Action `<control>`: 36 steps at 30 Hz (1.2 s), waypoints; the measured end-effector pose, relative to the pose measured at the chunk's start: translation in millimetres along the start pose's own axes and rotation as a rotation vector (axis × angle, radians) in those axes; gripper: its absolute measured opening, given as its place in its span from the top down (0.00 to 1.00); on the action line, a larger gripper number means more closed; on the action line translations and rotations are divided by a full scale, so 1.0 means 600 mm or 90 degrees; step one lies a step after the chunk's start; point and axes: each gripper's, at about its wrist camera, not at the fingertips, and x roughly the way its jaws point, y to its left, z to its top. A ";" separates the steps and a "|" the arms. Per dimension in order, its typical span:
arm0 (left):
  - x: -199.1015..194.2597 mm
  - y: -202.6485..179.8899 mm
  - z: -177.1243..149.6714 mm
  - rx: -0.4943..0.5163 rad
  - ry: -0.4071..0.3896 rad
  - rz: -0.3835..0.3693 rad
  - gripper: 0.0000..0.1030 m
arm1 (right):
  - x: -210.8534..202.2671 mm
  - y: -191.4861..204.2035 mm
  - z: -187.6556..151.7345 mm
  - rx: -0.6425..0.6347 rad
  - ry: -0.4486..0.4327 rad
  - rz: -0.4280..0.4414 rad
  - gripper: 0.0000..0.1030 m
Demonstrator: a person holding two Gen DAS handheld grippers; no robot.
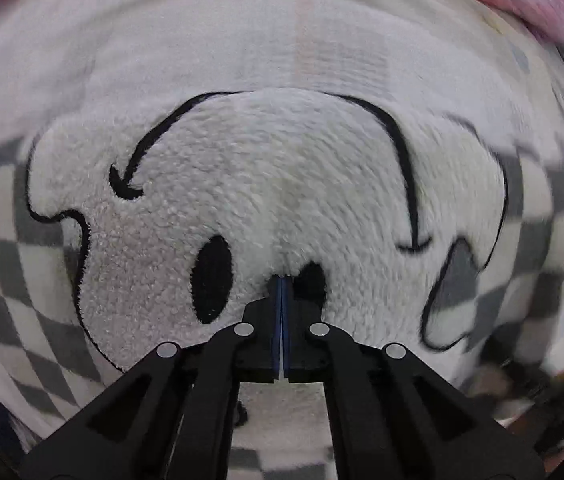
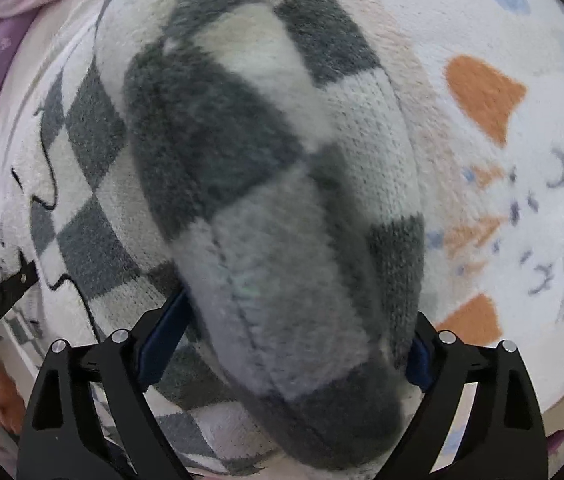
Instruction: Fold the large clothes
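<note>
1. Right wrist view shows the bedspread (image 2: 522, 60), white with orange and blue cartoon prints, as the surface under everything; it looks soft, so I judge it gives little firm backing for pressing a crease.
2. Lying on it is the checkered fleece garment (image 2: 94, 148), grey and cream squares, bulky and plush. It looks light but thick and limp: it will sag from any one hold, and its folds will spring rather than lie sharp.
3. A rolled fold of it, likely a sleeve (image 2: 266, 184), bulges up between the fingers of the right gripper (image 2: 290, 344). Those jaws stand wide apart; the blue pads sit at either side, and pressing contact does not show.
4. On the garment's front, seen in the left wrist view, is a white fluffy patch (image 1: 266, 184) outlined in black, with dark oval eyes.
5. The left gripper (image 1: 282, 284) points down at that patch with jaws fully together; its tips dent the pile, and whether fabric is pinched is unclear.
6. Best holds, I judge, are seams, cuffs or hems, since fleece compresses and slips in a shallow pinch.
</note>
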 end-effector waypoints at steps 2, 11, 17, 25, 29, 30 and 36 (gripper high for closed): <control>-0.009 0.007 -0.010 0.004 -0.003 -0.007 1.00 | -0.001 -0.006 -0.004 -0.001 0.007 -0.010 0.17; -0.019 -0.003 -0.075 0.041 0.012 0.012 1.00 | 0.011 0.019 0.000 0.004 0.020 -0.019 0.16; -0.002 -0.001 -0.206 0.016 0.015 0.057 1.00 | 0.022 0.028 -0.006 0.001 0.014 -0.010 0.15; -0.012 0.004 -0.214 0.023 -0.054 0.059 1.00 | -0.028 0.038 -0.076 -0.001 -0.035 0.009 0.40; -0.011 0.002 -0.251 0.063 -0.073 0.064 0.99 | -0.085 0.055 -0.113 -0.003 -0.086 0.035 0.66; -0.011 -0.003 -0.249 0.058 -0.069 0.057 0.99 | -0.101 0.063 -0.123 -0.009 -0.099 0.039 0.67; -0.020 0.048 -0.204 0.048 -0.087 0.055 0.99 | -0.186 0.165 -0.184 -0.121 -0.177 0.021 0.69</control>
